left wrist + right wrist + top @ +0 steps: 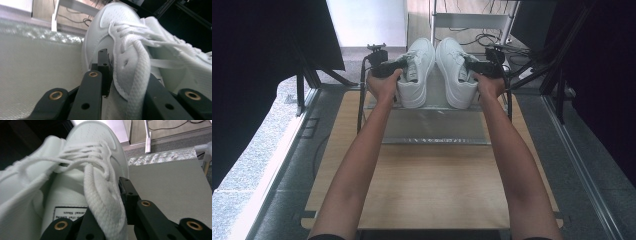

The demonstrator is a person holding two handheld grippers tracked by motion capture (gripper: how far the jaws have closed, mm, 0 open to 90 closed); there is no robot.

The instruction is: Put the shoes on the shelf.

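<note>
- Left gripper [398, 70] pinches the side wall of the left white lace-up leather shoe [417, 70], near the top middle of the high view. Its jaws are narrow and the shoe's edge sits between them.
- Up close in the left gripper view, one black jaw is outside the shoe [125, 50] and the other is hidden under the flat white lace [140, 75].
- Right gripper [474, 70] pinches the right white lace-up leather shoe [457, 70] the same way, jaws narrow on its side wall.
- Up close in the right gripper view, the shoe [82, 170] has a white label with black print [70, 213] inside.
- Both shoes sit side by side, toes pointing away, tipped up on a shiny silver-grey tray [437, 125] at the far end of the light wooden table [432, 185].
- I think the shoes are about in place. Letting go of them is what is left.
</note>
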